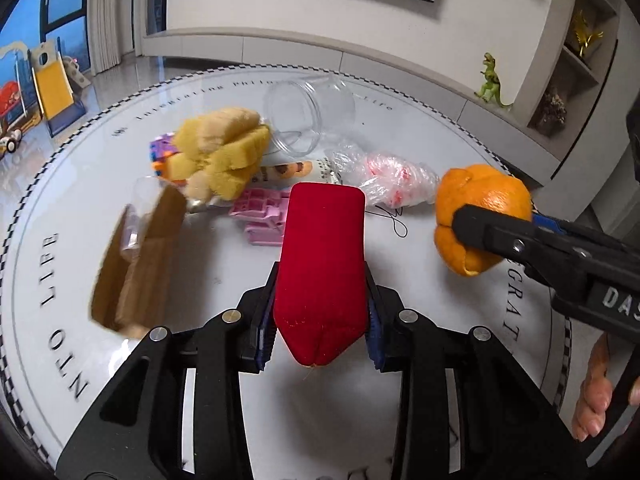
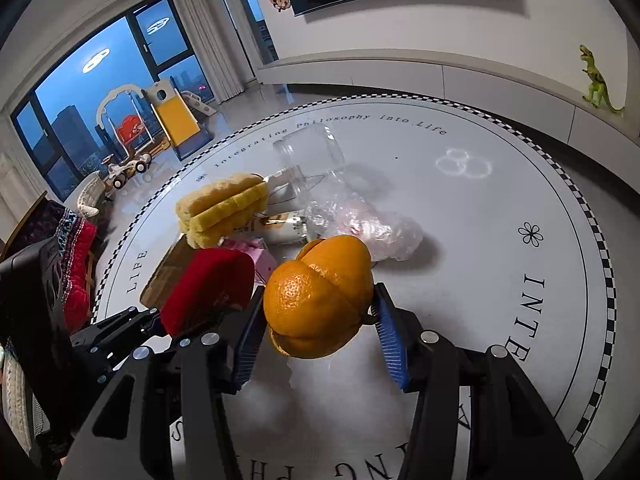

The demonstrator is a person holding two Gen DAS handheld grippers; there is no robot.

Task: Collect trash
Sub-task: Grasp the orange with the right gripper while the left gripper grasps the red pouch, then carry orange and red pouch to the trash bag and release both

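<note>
My left gripper [image 1: 320, 332] is shut on a red velvet pouch [image 1: 322, 264] and holds it above the round white table [image 1: 420, 360]; the pouch also shows in the right wrist view [image 2: 208, 292]. My right gripper [image 2: 320, 332] is shut on an orange peel [image 2: 318, 298], held above the table; it shows at the right of the left wrist view [image 1: 480, 208]. On the table behind lie a crumpled plastic bag [image 1: 388, 178], a clear plastic jar [image 1: 308, 114] on its side, a small bottle [image 1: 296, 170], and a brown cardboard box [image 1: 136, 264].
A yellow plush toy [image 1: 224, 148], pink plastic blocks [image 1: 264, 212] and a purple toy [image 1: 164, 152] lie among the litter. A green dinosaur [image 1: 490, 80] stands on the TV bench beyond. A person's hand [image 1: 596, 392] is at the right edge.
</note>
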